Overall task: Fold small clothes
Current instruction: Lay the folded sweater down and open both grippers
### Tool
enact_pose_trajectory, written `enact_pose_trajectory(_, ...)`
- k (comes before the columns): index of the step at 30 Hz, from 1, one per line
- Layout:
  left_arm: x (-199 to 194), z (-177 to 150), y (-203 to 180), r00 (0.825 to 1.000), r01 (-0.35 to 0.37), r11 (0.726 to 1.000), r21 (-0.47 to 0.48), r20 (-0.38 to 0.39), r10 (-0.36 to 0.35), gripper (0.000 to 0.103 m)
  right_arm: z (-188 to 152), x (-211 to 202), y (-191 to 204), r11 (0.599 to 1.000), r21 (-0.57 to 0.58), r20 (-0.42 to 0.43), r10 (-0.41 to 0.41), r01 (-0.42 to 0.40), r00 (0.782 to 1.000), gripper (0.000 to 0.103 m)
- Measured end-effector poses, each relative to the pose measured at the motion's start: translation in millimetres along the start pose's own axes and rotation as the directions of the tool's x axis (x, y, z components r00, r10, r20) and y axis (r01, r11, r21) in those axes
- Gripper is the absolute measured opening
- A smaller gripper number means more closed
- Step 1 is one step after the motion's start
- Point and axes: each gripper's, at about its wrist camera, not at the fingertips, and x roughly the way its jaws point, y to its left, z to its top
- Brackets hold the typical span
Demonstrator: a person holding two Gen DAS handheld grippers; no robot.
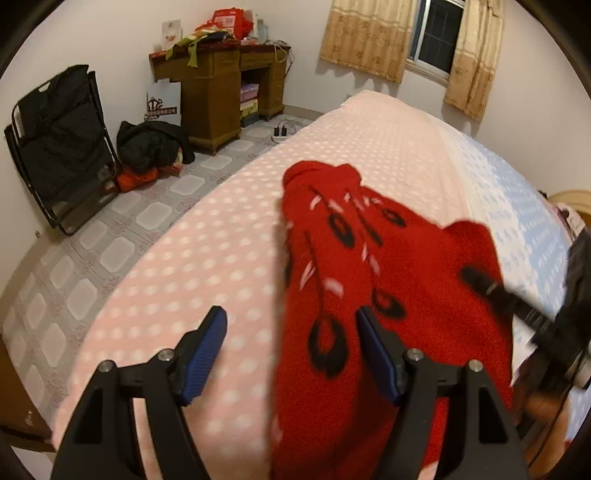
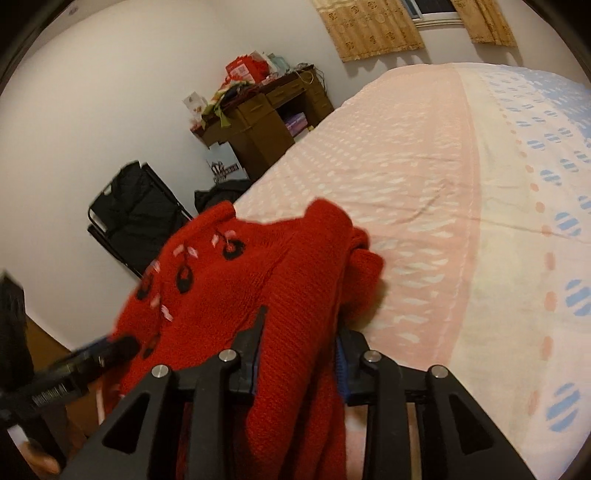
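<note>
A small red knitted sweater (image 1: 369,288) with black and pink embroidery hangs bunched over the pink dotted bed (image 1: 207,266). My left gripper (image 1: 291,325) is open, its blue pads wide apart, with the sweater's left edge between them and over the right finger. In the right wrist view my right gripper (image 2: 299,332) is shut on a thick fold of the sweater (image 2: 280,295) and holds it above the bed (image 2: 424,184). The left gripper (image 2: 110,347) shows blurred at the lower left there; the right gripper (image 1: 517,306) shows blurred at the right of the left wrist view.
A wooden desk (image 1: 221,85) piled with clutter stands by the far wall. A black folding chair (image 1: 59,144) and a dark heap of clothes (image 1: 155,144) sit on the tiled floor. A curtained window (image 1: 436,33) is beyond the bed.
</note>
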Motion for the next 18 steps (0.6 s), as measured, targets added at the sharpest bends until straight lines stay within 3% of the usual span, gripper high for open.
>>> enact_pose_trajectory(4,-9,-8,7,1.000,-0.001,1.000,-0.013,-0.004,0.001,0.076,-5,-45,13,0.997,-0.049,0.134,-0.049,0.056,0.990,0.031)
enact_pose_trajectory(7,-10,-9,2,1.000,-0.024,1.000,0.006,0.005,0.024,0.076,-17,-63,30,0.992,-0.122,0.139,-0.009,0.026,0.990,0.031)
enact_pose_trajectory(10,-15,-15,-3,0.999,-0.040,0.999,0.028,0.017,0.039,0.074,-40,-71,56,0.974,-0.227,0.081,0.044,-0.025,0.996,0.031)
enact_pose_trajectory(13,-18,-21,-3,0.998,-0.055,0.998,0.027,0.014,0.054,0.074,-62,-66,74,0.947,-0.323,0.014,0.012,-0.007,1.000,0.031)
enact_pose_trajectory(17,-10,-31,1,0.997,-0.070,0.997,0.023,-0.010,0.070,0.076,-80,-41,64,0.948,-0.310,-0.075,-0.094,0.066,0.993,0.031)
enact_pose_trajectory(18,-8,-35,1,0.997,-0.069,0.997,0.020,-0.018,0.069,0.076,-81,-35,56,0.961,-0.272,-0.089,-0.087,0.060,0.992,0.031)
